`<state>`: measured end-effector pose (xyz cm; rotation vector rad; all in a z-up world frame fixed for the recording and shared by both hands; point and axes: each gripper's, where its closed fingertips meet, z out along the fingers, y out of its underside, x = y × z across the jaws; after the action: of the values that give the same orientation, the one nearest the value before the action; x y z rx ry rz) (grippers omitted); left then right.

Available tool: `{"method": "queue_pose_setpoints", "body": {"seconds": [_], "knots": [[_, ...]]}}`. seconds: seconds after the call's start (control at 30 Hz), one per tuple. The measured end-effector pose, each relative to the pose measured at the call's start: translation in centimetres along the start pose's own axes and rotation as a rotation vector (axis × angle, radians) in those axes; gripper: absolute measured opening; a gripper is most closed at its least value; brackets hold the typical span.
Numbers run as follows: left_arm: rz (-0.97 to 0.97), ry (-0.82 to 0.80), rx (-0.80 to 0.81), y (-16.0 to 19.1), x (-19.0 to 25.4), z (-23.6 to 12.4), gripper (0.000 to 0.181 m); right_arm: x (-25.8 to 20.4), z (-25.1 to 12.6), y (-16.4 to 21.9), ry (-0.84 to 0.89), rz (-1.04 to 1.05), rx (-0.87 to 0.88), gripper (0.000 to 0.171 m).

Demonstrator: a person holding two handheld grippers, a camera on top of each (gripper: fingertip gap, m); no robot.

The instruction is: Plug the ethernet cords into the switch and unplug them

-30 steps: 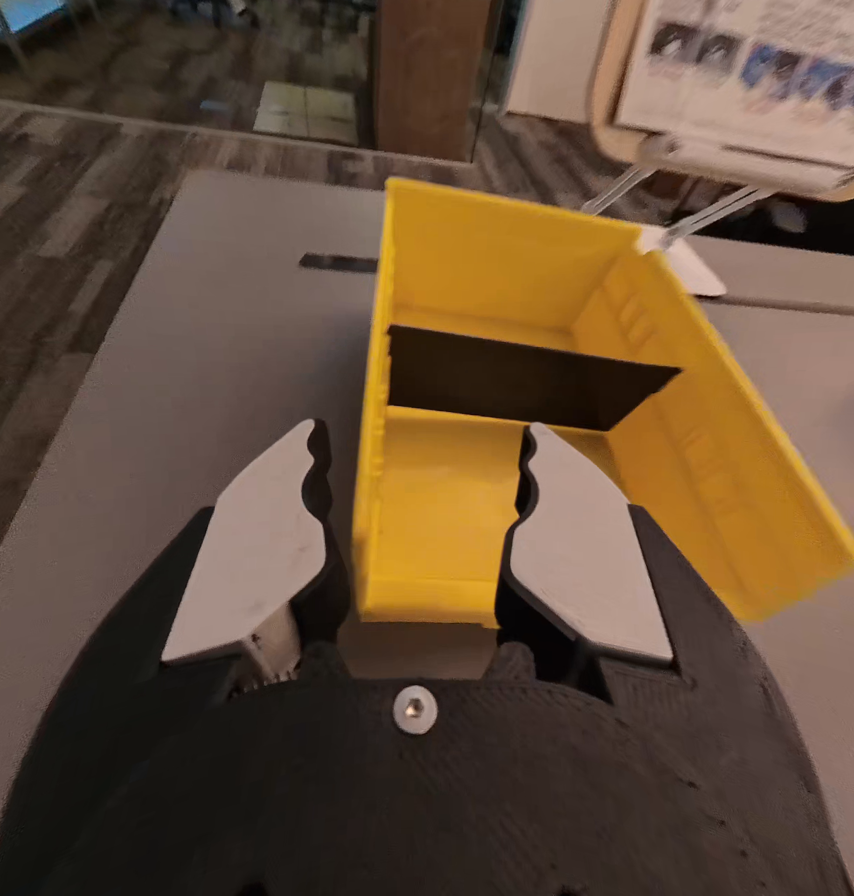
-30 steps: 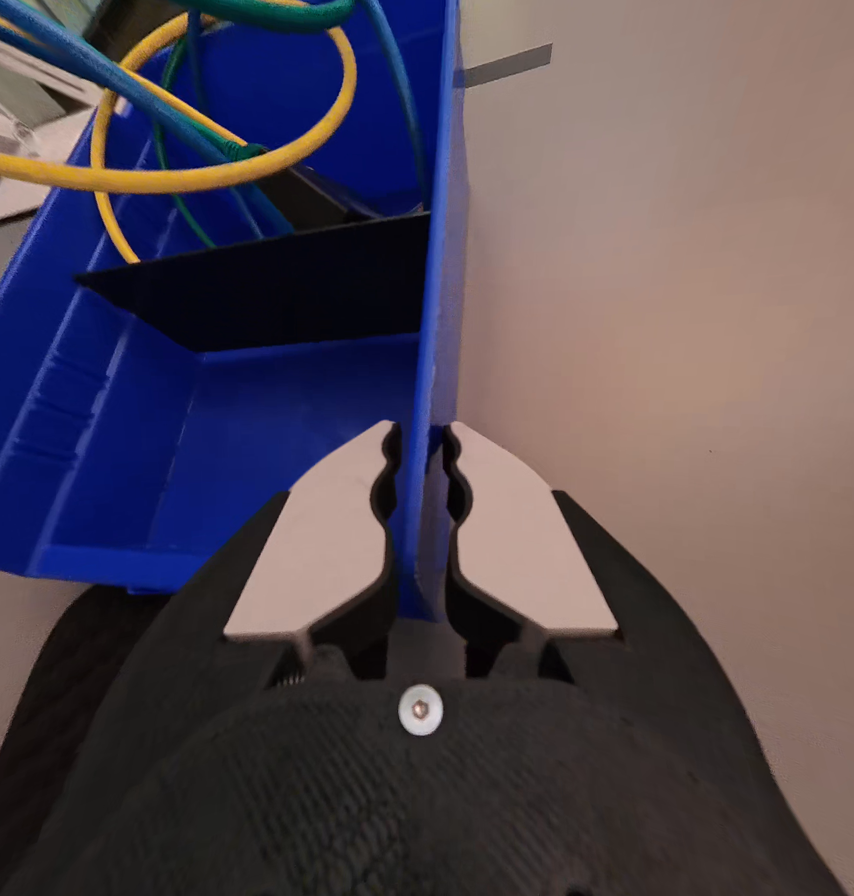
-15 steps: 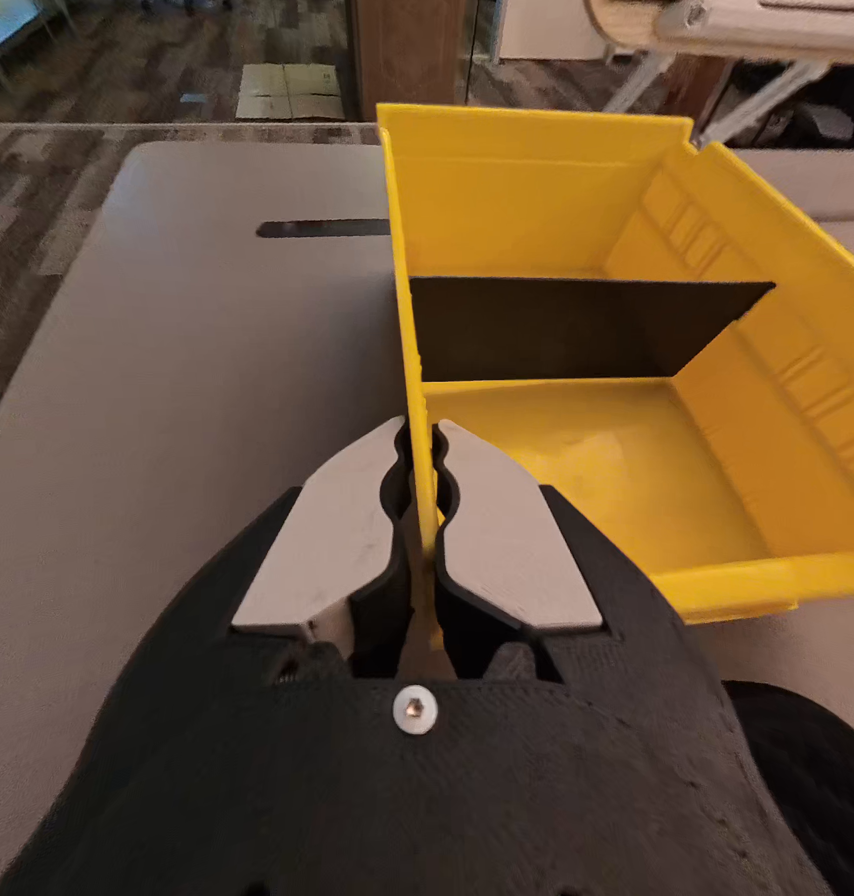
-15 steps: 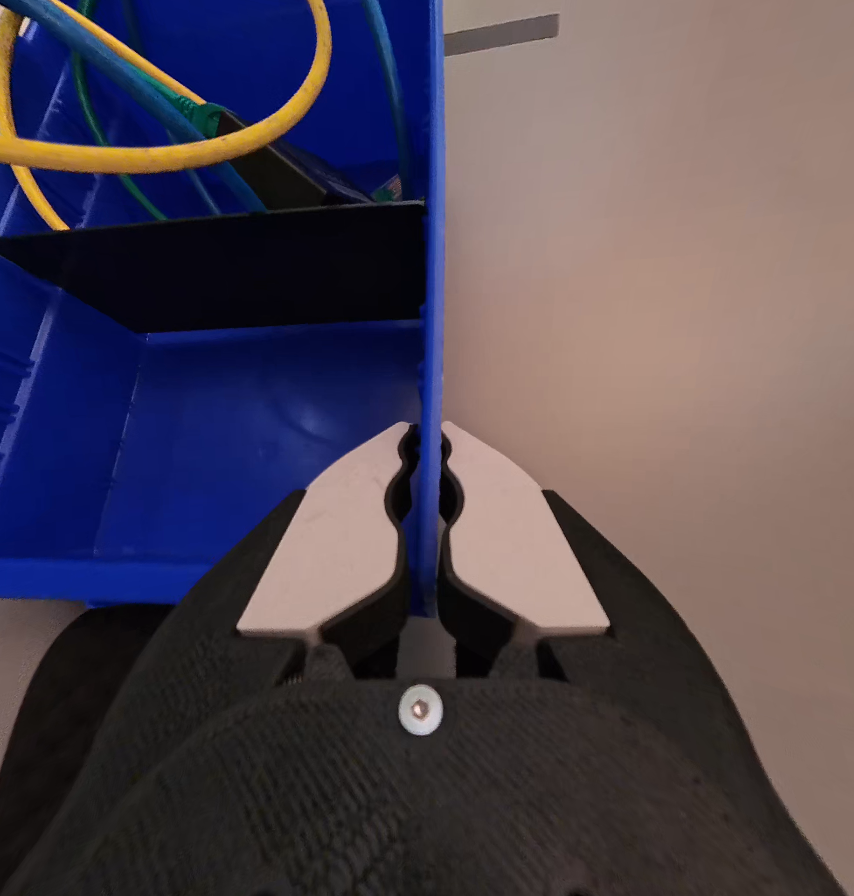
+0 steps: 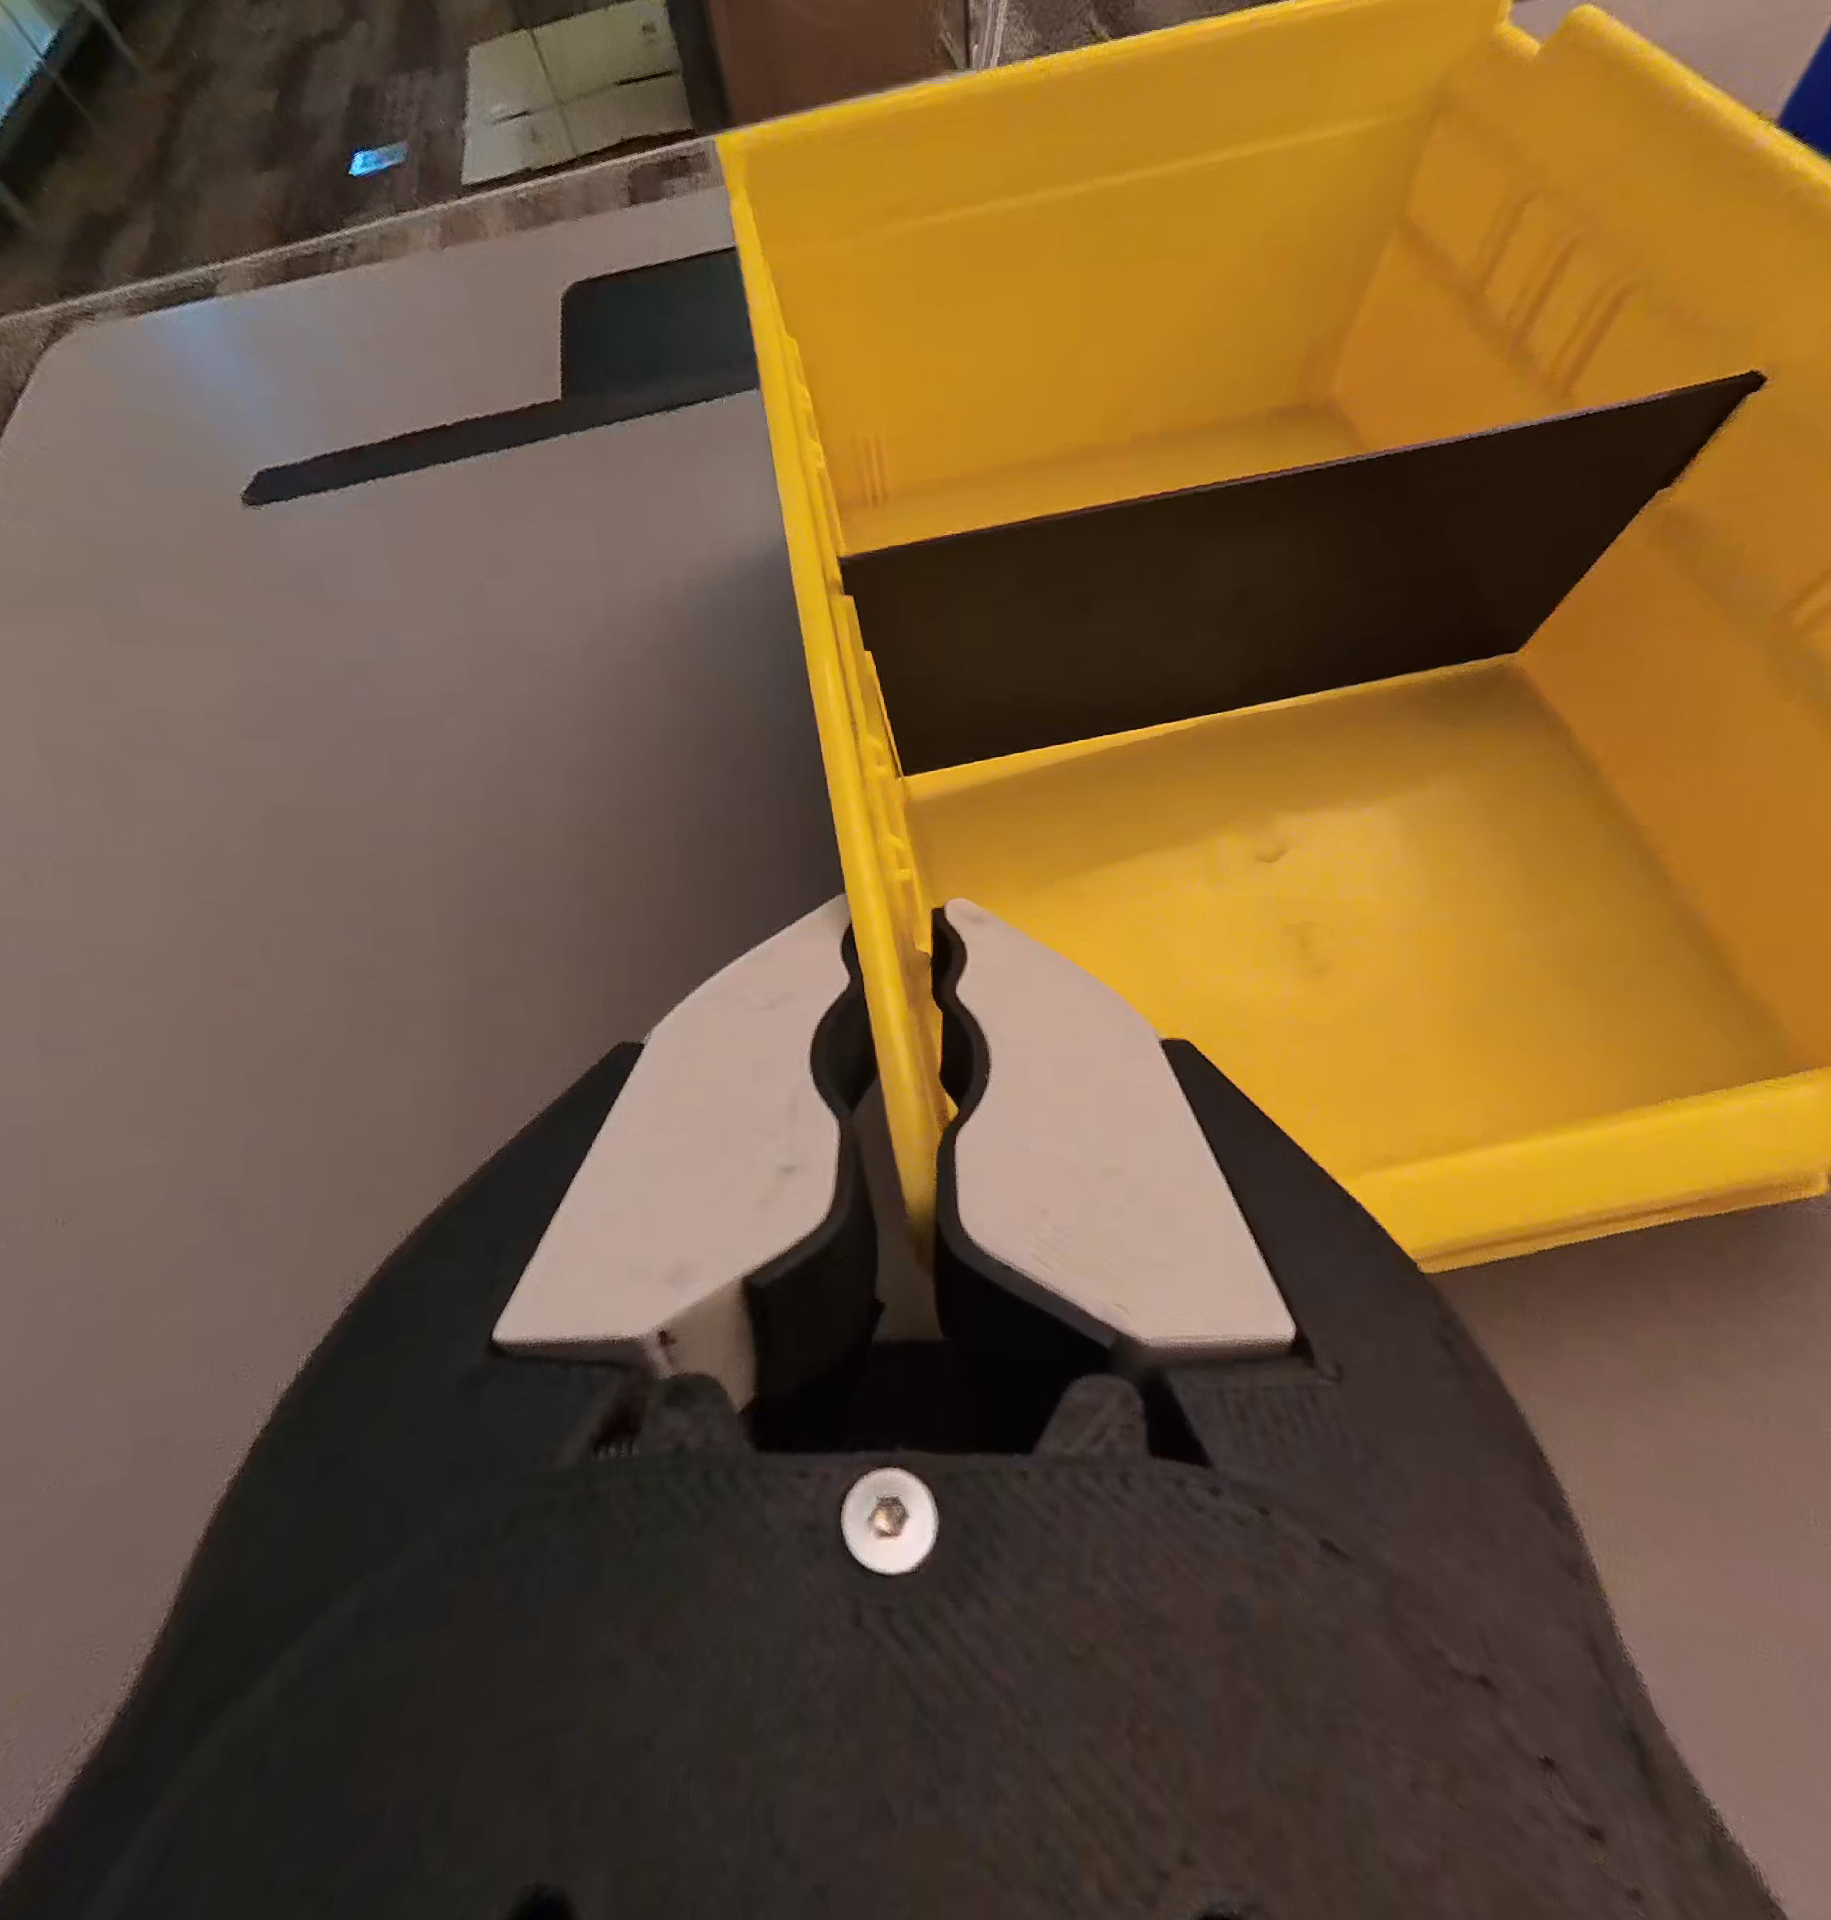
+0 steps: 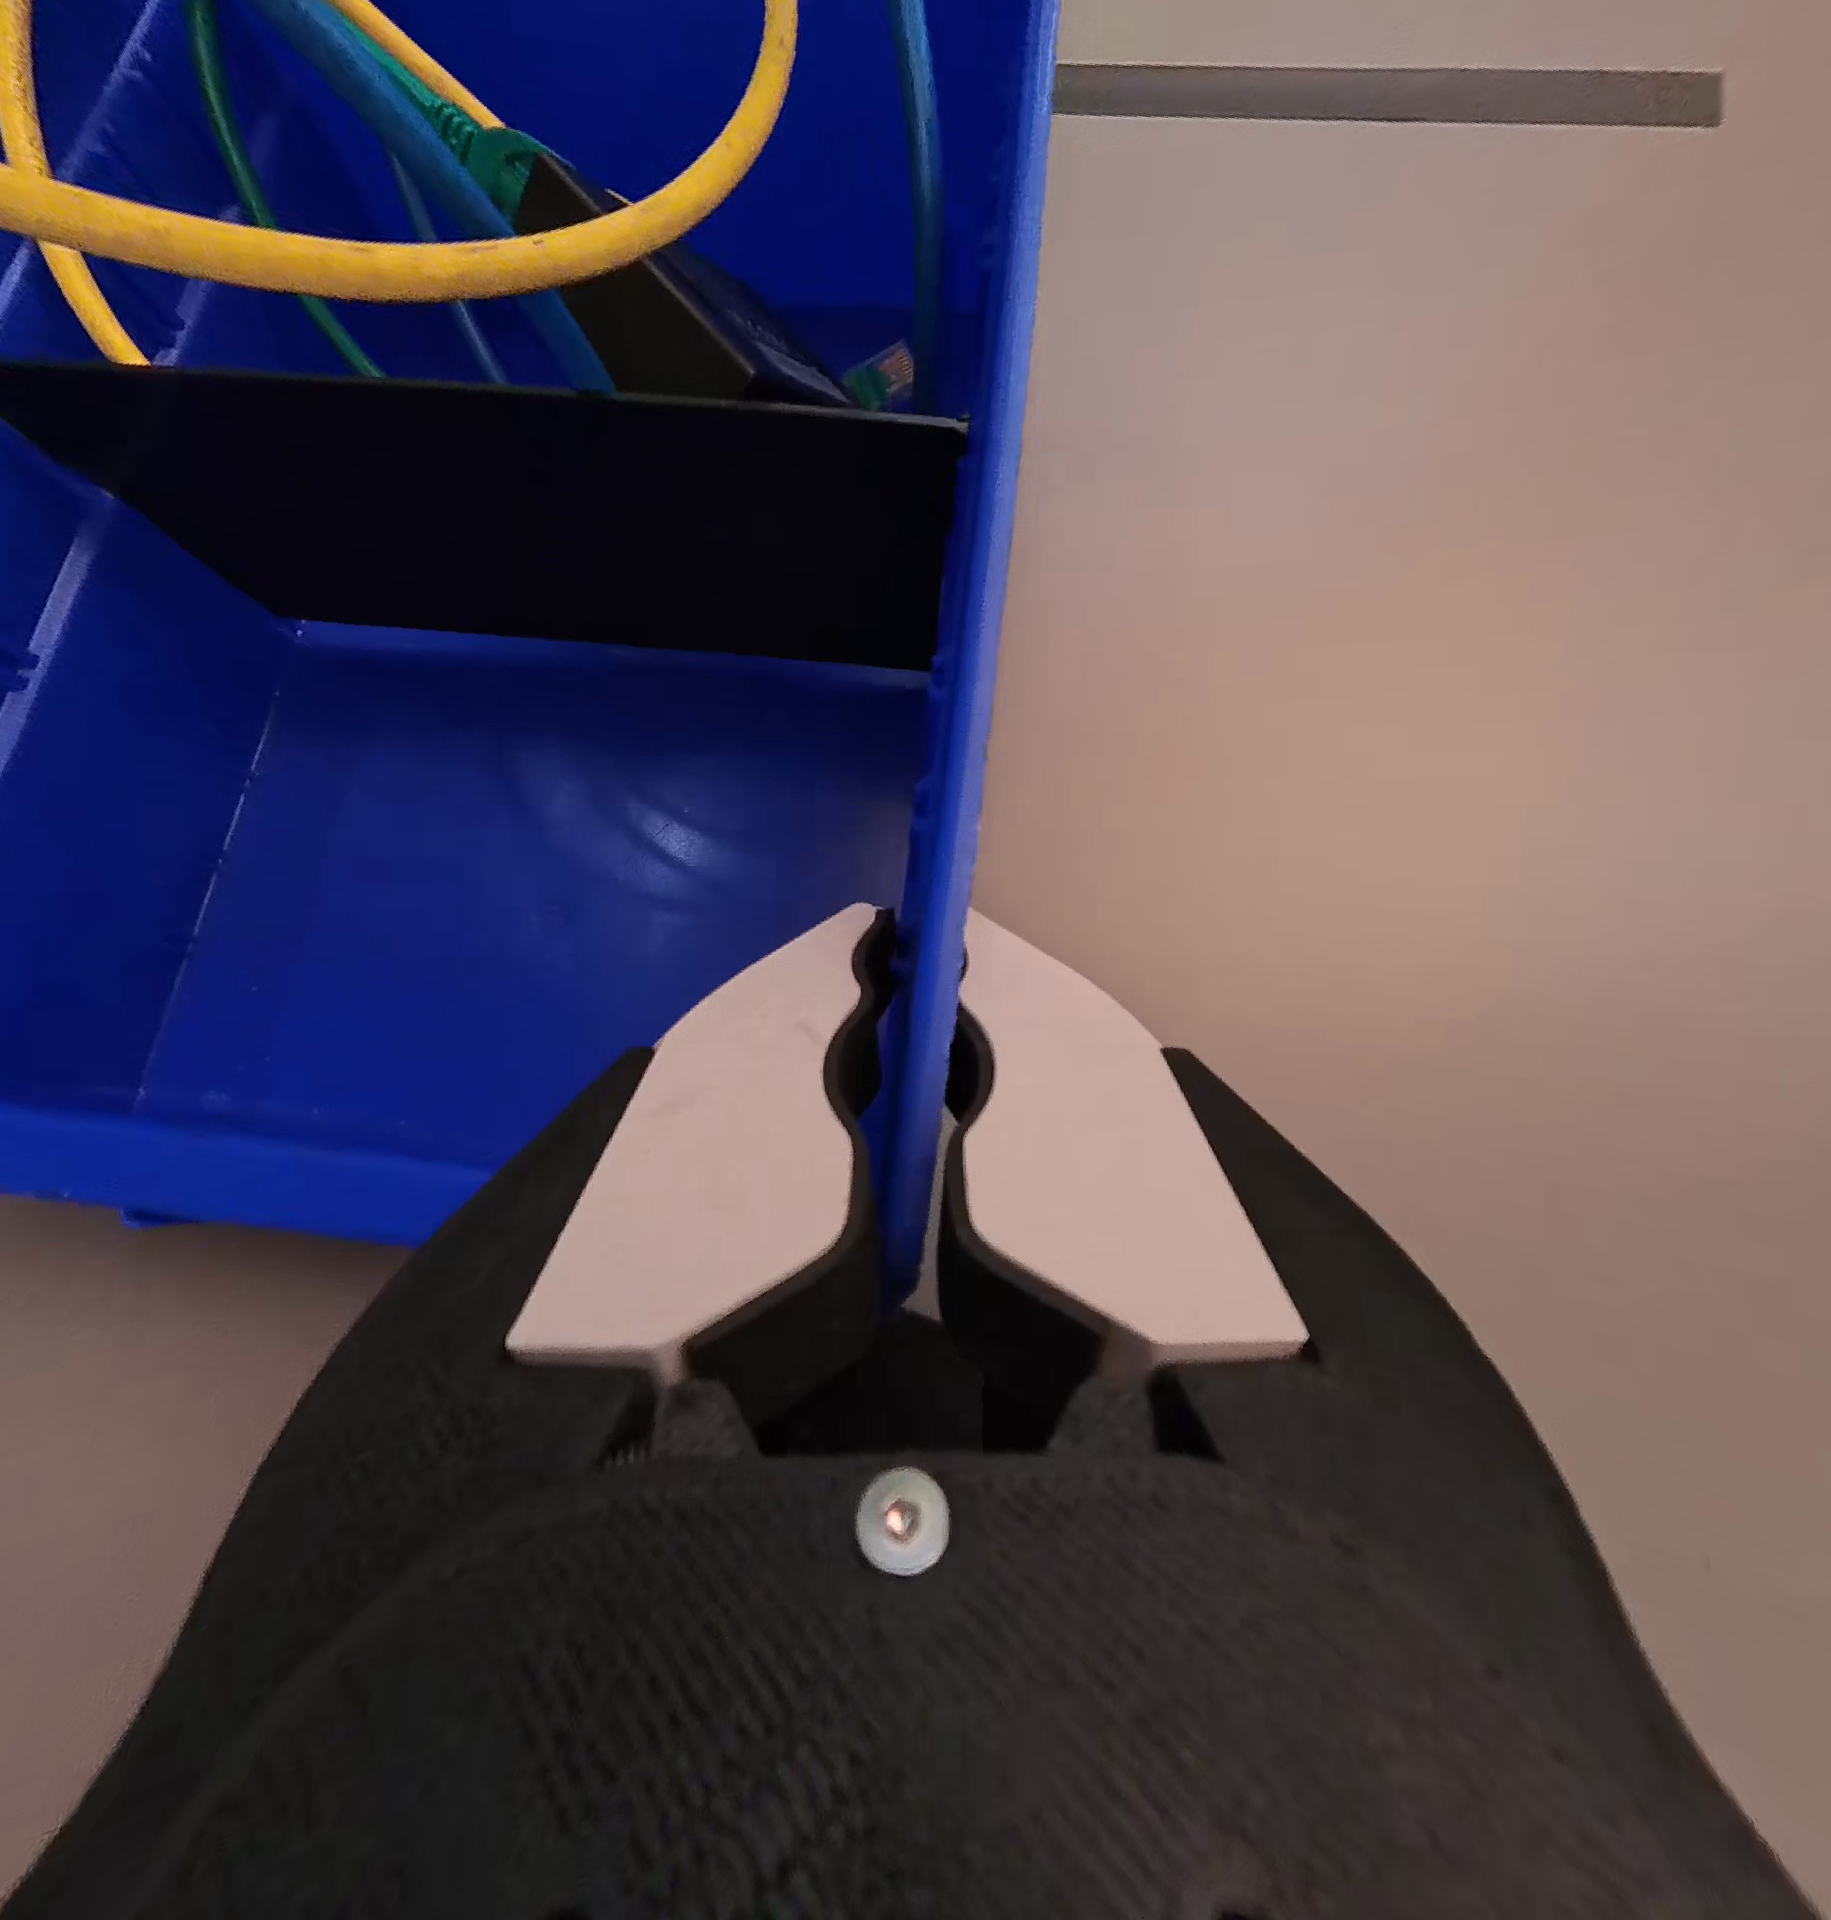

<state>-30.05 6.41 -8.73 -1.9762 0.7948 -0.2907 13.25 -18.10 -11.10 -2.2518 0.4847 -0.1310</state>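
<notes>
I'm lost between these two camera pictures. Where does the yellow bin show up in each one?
Left wrist view: the yellow bin fills the upper right, with its left wall pinched by the left gripper.
Right wrist view: not in it; the right gripper clamps the wall of a blue bin instead.
Shared landmark: the grey table under both bins.
</notes>
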Motion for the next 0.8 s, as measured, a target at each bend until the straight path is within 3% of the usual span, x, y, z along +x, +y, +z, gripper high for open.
{"method": "queue_pose_setpoints", "body": {"seconds": [0.13,0.23,0.33,0.4,0.43,0.47,0.53,0.57,0.67,0.8], "knots": [[-0.024,-0.017,0.035,0.4,0.9,-0.9,0.007,-2.2,0.0,0.0,-0.029,-0.022,0.023,0.013],[-0.077,0.003,0.064,0.3,0.8,-1.5,0.012,-2.4,-2.4,-1.3,-0.001,0.036,0.166,0.018],[-0.174,-0.009,0.179,-0.8,-0.3,-3.7,0.035,-4.7,-10.4,-5.3,0.084,0.002,0.603,0.021],[-0.221,-0.03,0.309,-2.2,-0.8,-5.9,0.036,-12.1,-15.8,-8.0,-0.074,-0.07,0.948,0.021],[-0.23,-0.048,0.36,-2.8,-0.9,-6.9,0.037,-16.3,-16.4,-8.5,-0.165,-0.115,0.985,0.021],[-0.224,-0.069,0.391,-3.2,-1.0,-7.6,0.039,-20.4,-15.5,-8.6,-0.242,-0.167,0.922,0.025],[-0.2,-0.106,0.407,-3.6,-1.0,-8.6,0.042,-26.1,-11.6,-8.4,-0.278,-0.221,0.716,0.06],[-0.193,-0.11,0.408,-3.8,-0.8,-9.0,0.045,-28.0,-9.4,-8.2,-0.265,-0.235,0.613,0.068],[-0.187,-0.123,0.441,-4.5,-0.6,-10.5,0.048,-30.5,-4.8,-7.9,-0.199,-0.222,0.462,0.071],[-0.167,-0.116,0.476,-5.0,-0.2,-11.9,0.047,-31.0,-1.9,-5.5,-0.121,-0.2,0.433,0.069]]}}
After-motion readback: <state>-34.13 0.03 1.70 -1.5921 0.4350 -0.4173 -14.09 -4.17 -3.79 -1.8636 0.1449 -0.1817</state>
